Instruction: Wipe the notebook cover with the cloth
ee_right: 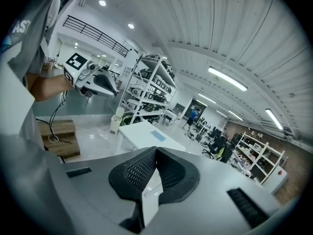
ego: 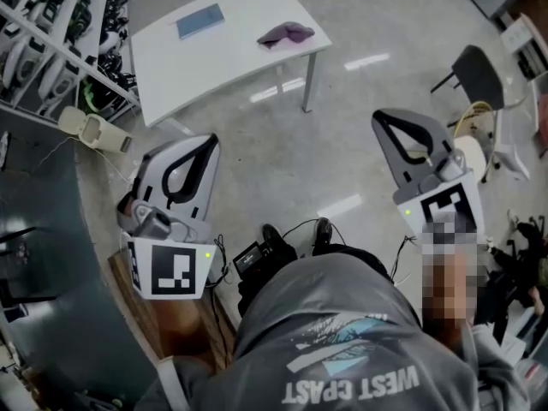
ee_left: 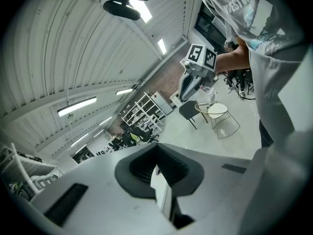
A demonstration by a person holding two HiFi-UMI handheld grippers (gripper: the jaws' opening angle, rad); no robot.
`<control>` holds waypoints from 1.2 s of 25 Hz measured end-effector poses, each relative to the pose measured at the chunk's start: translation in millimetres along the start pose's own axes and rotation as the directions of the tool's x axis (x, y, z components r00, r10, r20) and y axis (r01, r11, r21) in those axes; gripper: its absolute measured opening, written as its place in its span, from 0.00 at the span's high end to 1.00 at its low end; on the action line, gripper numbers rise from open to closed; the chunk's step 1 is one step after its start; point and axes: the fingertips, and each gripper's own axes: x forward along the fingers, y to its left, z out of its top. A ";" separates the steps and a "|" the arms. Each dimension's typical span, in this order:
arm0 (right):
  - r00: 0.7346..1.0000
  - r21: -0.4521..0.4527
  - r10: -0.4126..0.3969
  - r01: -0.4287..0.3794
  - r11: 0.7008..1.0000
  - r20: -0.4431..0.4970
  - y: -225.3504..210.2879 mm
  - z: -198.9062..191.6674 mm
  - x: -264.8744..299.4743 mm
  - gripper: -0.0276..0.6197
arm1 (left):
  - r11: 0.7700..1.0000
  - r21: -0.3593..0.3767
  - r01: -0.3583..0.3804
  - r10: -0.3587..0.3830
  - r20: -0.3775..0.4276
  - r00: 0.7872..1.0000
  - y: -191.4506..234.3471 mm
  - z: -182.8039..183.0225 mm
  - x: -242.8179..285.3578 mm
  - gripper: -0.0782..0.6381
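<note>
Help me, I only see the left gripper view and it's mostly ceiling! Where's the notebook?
Observer: The head view shows the blue notebook lying flat on a white table across the floor, ahead of the person.
Operator: Is the cloth there too?
Observer: Yes. A crumpled purple cloth lies on the same table, to the right of the notebook and apart from it.
Operator: Is the other gripper carrying anything?
Observer: No. The right gripper is shut with nothing between its jaws.

Right gripper [ee_right: 155, 151] jaws pressed together — white table [ee_right: 138, 132] beyond, blue notebook [ee_right: 158, 135] on it.
</note>
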 end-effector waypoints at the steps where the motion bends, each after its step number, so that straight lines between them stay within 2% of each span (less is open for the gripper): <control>1: 1.000 0.008 -0.002 0.002 1.000 0.002 1.4 1.4 3.0 0.91 | 1.000 -0.002 0.005 -0.005 0.004 1.000 1.0 -3.2 0.3 0.89; 12: 0.997 0.016 -0.067 0.068 0.998 -0.047 10.7 31.0 48.8 0.91 | 0.999 -0.022 0.037 -0.035 0.061 0.998 36.2 -54.4 -6.2 0.89; 20: 0.996 0.002 -0.067 0.067 0.998 -0.063 8.0 46.8 78.0 0.91 | 0.999 -0.033 0.028 -0.026 0.076 0.997 61.7 -76.1 1.4 0.89; 30: 1.000 0.023 -0.012 0.013 1.000 -0.024 -48.5 24.4 135.8 0.91 | 0.999 -0.051 0.004 -0.004 -0.012 1.000 85.0 -86.9 58.0 0.89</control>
